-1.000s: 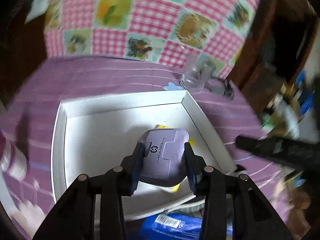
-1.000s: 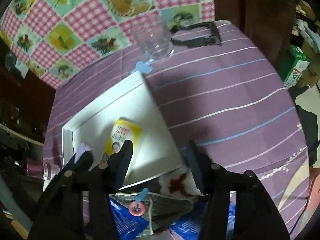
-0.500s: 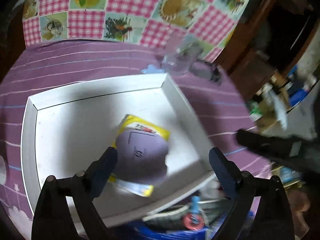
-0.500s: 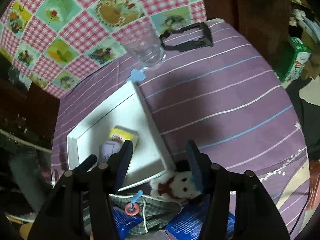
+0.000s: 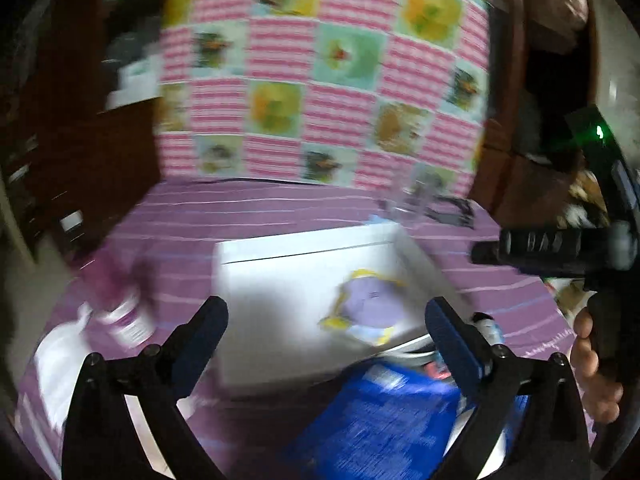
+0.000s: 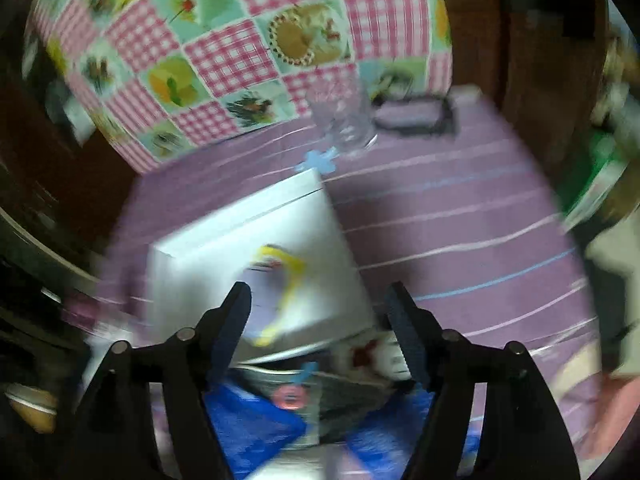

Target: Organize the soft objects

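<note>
Purple packet (image 5: 370, 306) flat in white tray (image 5: 280, 264), orientation blurred; both jaws opening, empty.

Soft items: two packets in the tray, the rest piled at its near edge; both views motion-blurred.

White tray (image 5: 280, 252) sits mid-frame on the purple striped counter (image 5: 248, 208). Inside it, toward its right side, a lilac pouch (image 5: 370, 300) lies flat on top of a yellow-edged packet (image 5: 372, 334), whose yellow rim shows around the pouch. In the right wrist view, below the tray's near edge at lower centre, a small white plush doll (image 6: 380, 354) with a red mark lies touching a grey checked cloth bag (image 6: 344, 392) carrying a pink ring (image 6: 291, 396). Blue plastic packs (image 5: 380, 420) lie under and around that bag, along the bottom of the frame.
</note>
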